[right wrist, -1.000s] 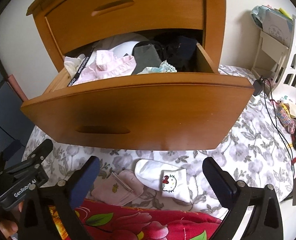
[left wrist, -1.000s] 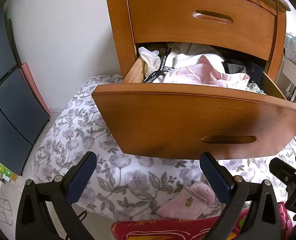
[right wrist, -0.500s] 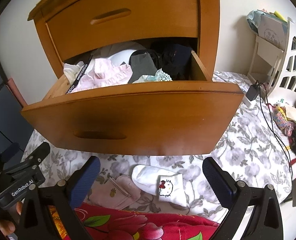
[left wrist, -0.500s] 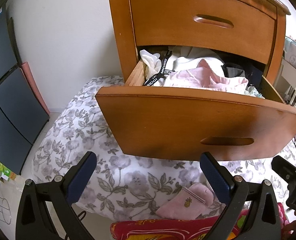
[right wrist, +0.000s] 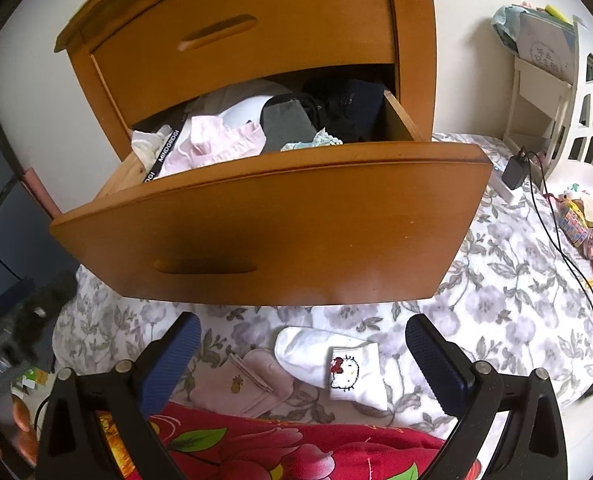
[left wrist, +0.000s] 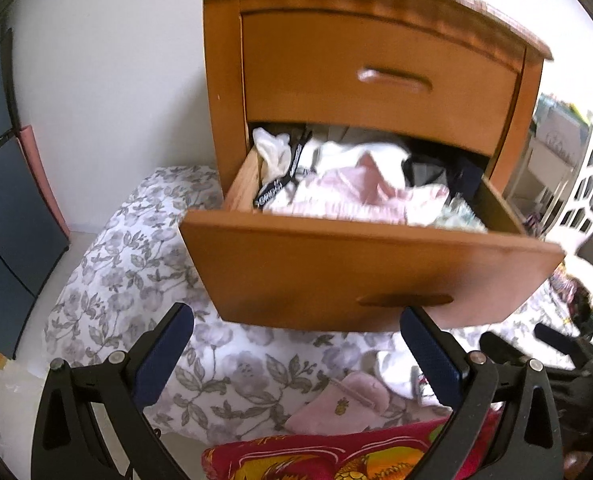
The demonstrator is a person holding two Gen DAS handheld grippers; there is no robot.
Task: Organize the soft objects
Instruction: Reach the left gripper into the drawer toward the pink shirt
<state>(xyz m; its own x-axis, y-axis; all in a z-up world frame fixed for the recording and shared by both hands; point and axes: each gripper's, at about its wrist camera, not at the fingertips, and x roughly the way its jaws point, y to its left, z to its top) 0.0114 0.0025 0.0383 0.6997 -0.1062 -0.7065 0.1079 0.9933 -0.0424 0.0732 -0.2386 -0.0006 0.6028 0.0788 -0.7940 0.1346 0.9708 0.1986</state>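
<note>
Behind everything stands a white wall, and against it a wooden nightstand (left wrist: 224,92) whose lower drawer (right wrist: 280,236) is pulled far out over a bed (right wrist: 508,292) with a grey flower cover. You hold both claws low in front of this drawer. Your left claw (left wrist: 296,356) has its jaws wide apart and nothing is between them; your right claw (right wrist: 302,360) is the same, spread wide and empty.

Inside the drawer the clothes (right wrist: 216,144) lie mixed and heaped, pink and white pieces toward 9 o'clock, dark ones toward 3 o'clock, so I think the drawer is open because it will receive the soft things. On the bed, under the drawer front, two socks wait. From the right wrist view the white sock (right wrist: 328,360) with a small cartoon face lies between your jaws, a little toward 6 o'clock, and the pink sock (right wrist: 240,384) lies just beside it at 8 o'clock, touching it or almost. A red flower blanket (right wrist: 272,448) covers the near edge at 6 o'clock.

I judge that no sock is picked yet. The white sock is well framed by your right claw, so lowering there seems the natural next move. Be careful of the drawer front hanging above the socks when you lift.
</note>
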